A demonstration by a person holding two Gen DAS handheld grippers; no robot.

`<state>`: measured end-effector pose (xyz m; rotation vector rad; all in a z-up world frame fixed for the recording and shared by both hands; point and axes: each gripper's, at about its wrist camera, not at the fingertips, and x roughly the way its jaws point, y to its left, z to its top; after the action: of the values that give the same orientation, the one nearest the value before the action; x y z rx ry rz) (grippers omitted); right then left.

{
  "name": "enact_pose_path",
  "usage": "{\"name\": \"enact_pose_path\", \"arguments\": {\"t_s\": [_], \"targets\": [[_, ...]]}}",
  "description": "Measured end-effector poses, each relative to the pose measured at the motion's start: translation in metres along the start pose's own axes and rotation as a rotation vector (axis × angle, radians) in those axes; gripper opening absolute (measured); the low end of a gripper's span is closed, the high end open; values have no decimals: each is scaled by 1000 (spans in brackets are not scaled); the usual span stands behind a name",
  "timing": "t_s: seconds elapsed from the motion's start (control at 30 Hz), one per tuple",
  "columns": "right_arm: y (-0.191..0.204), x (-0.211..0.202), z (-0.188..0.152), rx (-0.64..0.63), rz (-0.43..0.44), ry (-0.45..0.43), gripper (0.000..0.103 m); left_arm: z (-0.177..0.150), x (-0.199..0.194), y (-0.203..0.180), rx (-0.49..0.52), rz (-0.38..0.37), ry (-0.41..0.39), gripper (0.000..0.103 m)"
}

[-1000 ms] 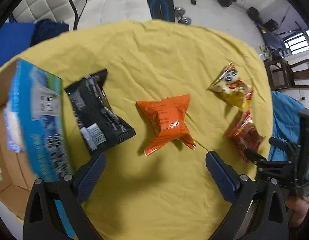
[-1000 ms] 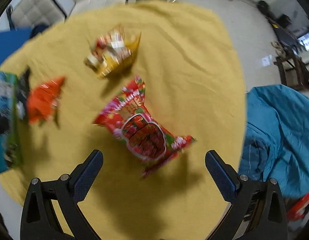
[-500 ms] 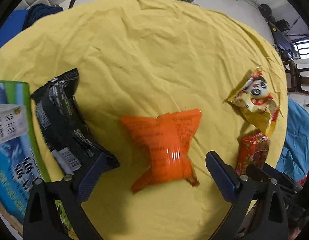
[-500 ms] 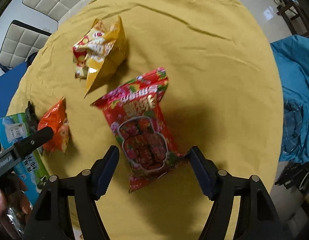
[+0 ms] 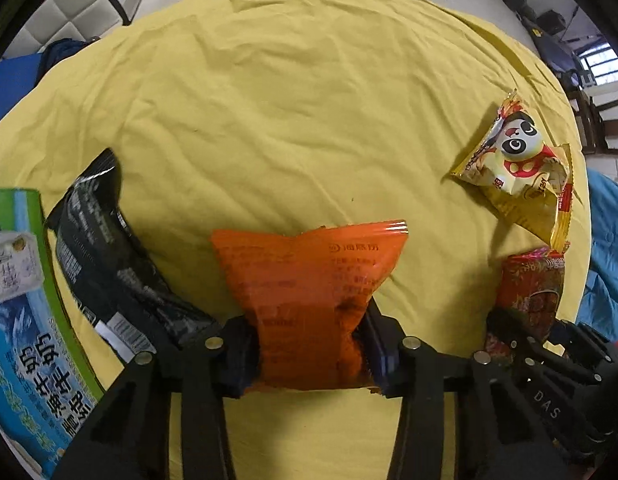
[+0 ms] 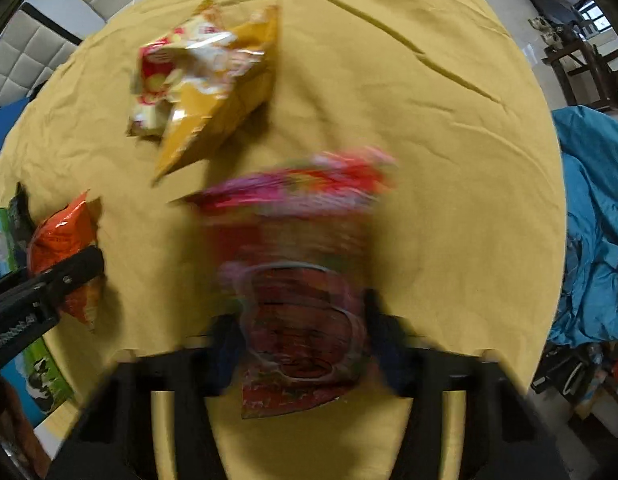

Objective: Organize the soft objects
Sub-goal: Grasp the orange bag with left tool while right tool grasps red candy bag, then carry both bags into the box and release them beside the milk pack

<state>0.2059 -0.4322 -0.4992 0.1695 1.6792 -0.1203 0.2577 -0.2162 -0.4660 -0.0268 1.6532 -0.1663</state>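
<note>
Closing, the left hand-held gripper (image 5: 309, 354) pinches a puffy orange packet (image 5: 309, 300); the right hand-held gripper (image 6: 305, 344) squeezes a blurred red packet (image 6: 301, 300).

Orange snack bag (image 5: 309, 280) near the yellow-clothed table's (image 5: 289, 100) front edge, pinched at its lower half; black bag (image 5: 109, 264) left; panda-print yellow bag (image 5: 517, 176) right — red bag (image 6: 305, 280) below it, squeezed, blurred.
</note>
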Motion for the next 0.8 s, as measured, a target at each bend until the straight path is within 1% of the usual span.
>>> {"name": "enact_pose_path", "arguments": {"t_s": [0.17,0.2,0.23,0.27,0.37,0.4,0.47,0.53,0.63,0.8], "targets": [[12,-2,-13,-12,-10,6,48,-27,-2,-1,9,18,-30,39],[23,-1,-16,-18,-16,5,47,-35,-2,-3,11,20,-34,39],[25,0,-18,-19,-18,5,47,-39,-2,-4,12,21,-38,39],[25,3,-12,-17,-17,9,47,-44,-3,-5,11,22,-42,39],[29,2,-21,-22,-11,7,47,-63,-8,-14,10,19,-65,39],[30,3,-27,-24,-7,6,47,-72,-15,-8,11,16,-77,39],[27,3,-16,-25,6,-5,47,-85,-27,-4,-1,11,-104,39],[18,-1,-17,-30,11,-22,47,-102,-41,-1,-12,-3,-135,39],[16,-8,-36,-38,33,-56,47,-129,-65,0,-11,-18,-189,39],[27,-44,-64,-57,96,-119,47,-173,-109,14,-9,-63,-260,39]]}}
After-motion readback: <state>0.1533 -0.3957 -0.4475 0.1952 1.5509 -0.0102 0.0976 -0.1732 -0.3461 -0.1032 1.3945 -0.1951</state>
